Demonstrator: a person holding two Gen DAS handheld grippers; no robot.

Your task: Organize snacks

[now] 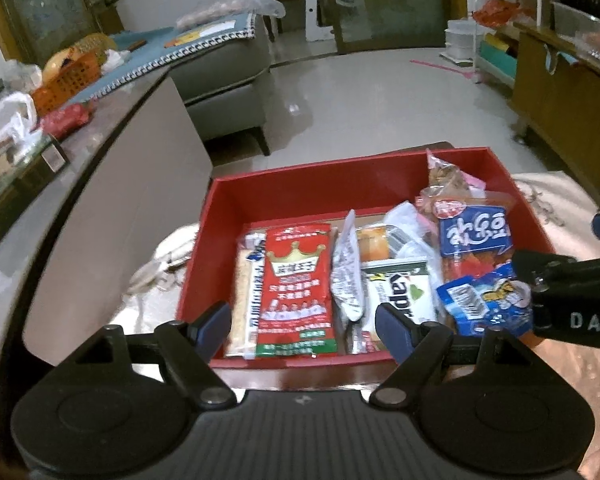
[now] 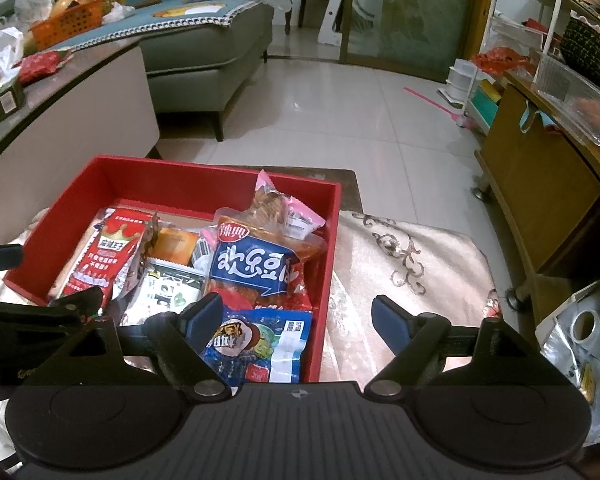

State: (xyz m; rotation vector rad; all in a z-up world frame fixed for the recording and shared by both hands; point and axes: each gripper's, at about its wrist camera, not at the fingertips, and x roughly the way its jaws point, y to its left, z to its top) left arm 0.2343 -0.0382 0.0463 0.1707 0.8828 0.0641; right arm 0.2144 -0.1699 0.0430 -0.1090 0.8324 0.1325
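Left gripper [image 1: 302, 326]: jaws apart, nothing clasped, poised at the near wall of the red box [image 1: 284, 194]. Right gripper [image 2: 296, 318]: jaws apart, empty, over the box's near right corner. Box contents: blue coconut-print packet [image 2: 260, 344]; red crown-print packet [image 1: 298, 292] lying flat; blue-labelled spicy snack bag [image 2: 256, 264]; pink-edged bag [image 2: 278, 208] upright at back. Box rests on patterned cloth [image 2: 404, 264]. Beyond: tiled floor [image 2: 340, 108], grey sofa [image 2: 208, 52].

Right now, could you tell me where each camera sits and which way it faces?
Left wrist: on the left gripper, angled down at the red box; own open fingers show, the right gripper enters beside it.
Right wrist: on the right gripper, over the box's right wall; own open fingers show.
Shared: the box, blue snack packet.
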